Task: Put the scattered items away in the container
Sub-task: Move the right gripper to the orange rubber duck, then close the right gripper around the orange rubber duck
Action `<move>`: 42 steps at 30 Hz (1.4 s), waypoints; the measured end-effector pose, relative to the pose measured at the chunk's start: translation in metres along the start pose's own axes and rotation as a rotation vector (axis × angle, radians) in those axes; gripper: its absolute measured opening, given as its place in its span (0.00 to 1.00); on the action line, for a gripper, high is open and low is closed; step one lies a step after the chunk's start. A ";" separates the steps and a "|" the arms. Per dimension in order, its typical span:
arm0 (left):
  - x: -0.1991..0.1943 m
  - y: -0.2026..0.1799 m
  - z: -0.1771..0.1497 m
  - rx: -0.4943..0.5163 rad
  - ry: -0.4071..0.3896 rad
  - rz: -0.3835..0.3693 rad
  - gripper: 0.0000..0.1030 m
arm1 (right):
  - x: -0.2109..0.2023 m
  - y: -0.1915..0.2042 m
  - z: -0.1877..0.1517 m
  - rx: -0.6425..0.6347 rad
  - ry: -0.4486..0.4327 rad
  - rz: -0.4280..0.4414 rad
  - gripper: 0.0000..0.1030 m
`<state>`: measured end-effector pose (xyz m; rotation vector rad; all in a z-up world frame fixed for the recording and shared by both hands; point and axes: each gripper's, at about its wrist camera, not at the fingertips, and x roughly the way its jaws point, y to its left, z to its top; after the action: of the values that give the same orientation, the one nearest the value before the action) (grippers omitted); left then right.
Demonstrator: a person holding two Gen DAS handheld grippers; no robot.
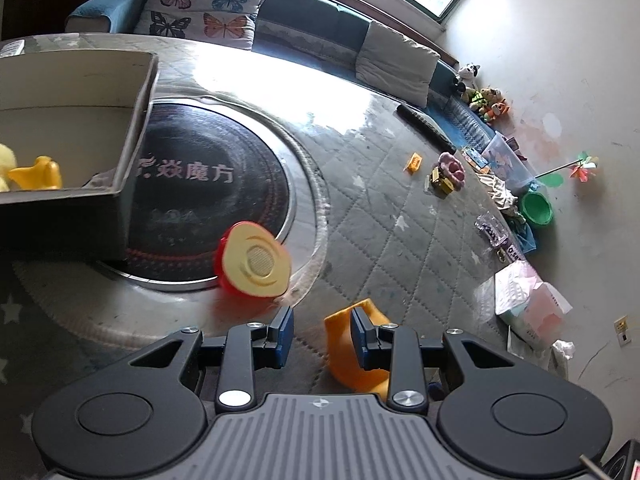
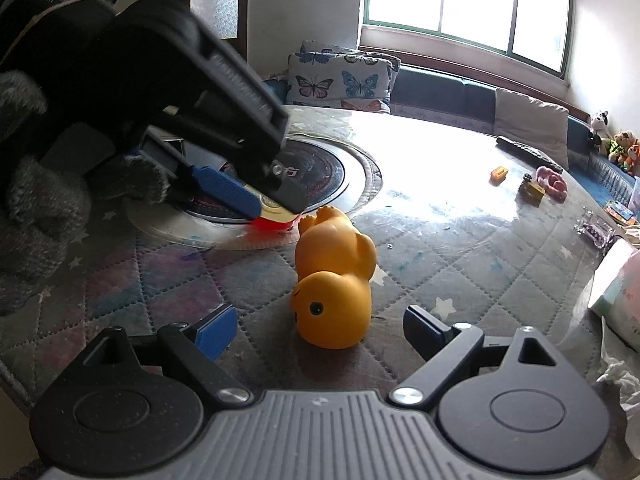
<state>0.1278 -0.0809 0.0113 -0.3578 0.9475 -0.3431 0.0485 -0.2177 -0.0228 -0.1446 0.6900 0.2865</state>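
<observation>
Two grippers, both spread wide and gripping nothing: left gripper (image 1: 322,336) just short of the red and yellow toy (image 1: 254,260) on the quilted table (image 1: 400,220), right gripper (image 2: 318,322) down low at the orange duck (image 2: 334,280). Duck flat on its side, head between the right gripper's tips, tail close to the red and yellow toy. Off to the left, the cardboard box (image 1: 60,220) with a yellow toy (image 1: 36,172) inside.
</observation>
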 end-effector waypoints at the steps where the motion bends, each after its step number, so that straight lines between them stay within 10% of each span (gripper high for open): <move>1: 0.002 -0.001 0.001 -0.002 0.001 -0.002 0.33 | 0.001 0.000 0.000 0.002 0.001 0.001 0.88; 28: 0.043 -0.007 0.011 -0.051 0.055 -0.047 0.33 | 0.015 -0.012 0.004 0.050 0.016 0.037 0.46; 42: 0.032 0.001 0.002 -0.059 0.043 -0.062 0.33 | 0.011 -0.003 0.002 0.030 0.023 0.045 0.45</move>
<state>0.1465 -0.0936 -0.0111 -0.4354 0.9912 -0.3811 0.0584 -0.2180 -0.0283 -0.1043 0.7210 0.3174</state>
